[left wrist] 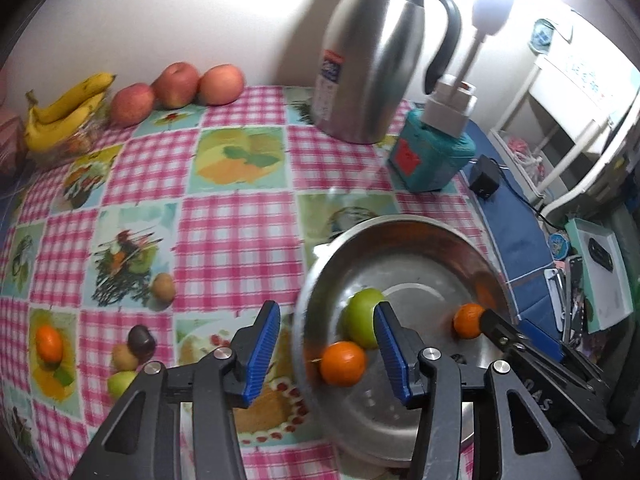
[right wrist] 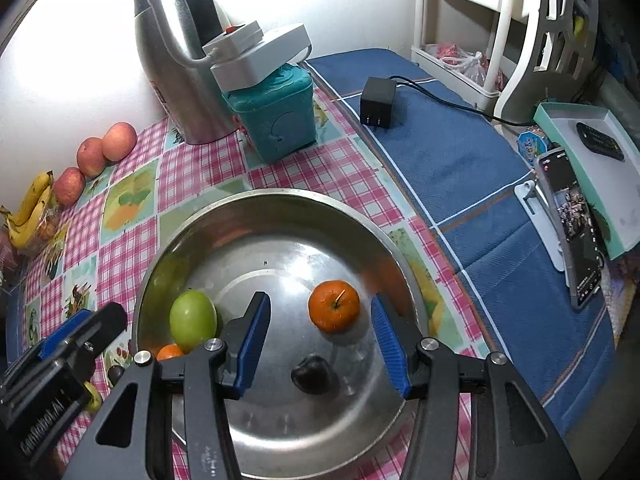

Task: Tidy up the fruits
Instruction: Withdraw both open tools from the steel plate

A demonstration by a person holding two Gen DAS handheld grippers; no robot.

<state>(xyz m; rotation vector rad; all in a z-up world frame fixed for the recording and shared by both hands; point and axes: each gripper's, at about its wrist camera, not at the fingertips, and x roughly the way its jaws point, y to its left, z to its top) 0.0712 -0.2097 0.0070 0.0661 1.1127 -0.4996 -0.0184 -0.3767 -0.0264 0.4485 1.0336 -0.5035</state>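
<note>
Left gripper: seen with its blue-padded jaws apart above the near-left rim of the bowl; nothing is pressed between the pads.
Right gripper: held over the bowl with jaws apart; nothing is clamped, and the stemmed orange is seen between the fingers but lies below on the bowl floor.
Steel bowl: set on the checked tablecloth, near the table's right edge.
Fruit in the bowl: a green apple at the left side, an orange just beside it, a stemmed orange towards the right, and a dark round fruit on the near floor.
Fruit outside the bowl: a brown kiwi-like fruit alone on the cloth; nearer the left, a dark fruit, a brownish fruit and a small green fruit clustered touching.
Back of table: three red apples in a row by the wall, bananas at their left.
Other items: a steel thermos jug and a teal box behind the bowl.
</note>
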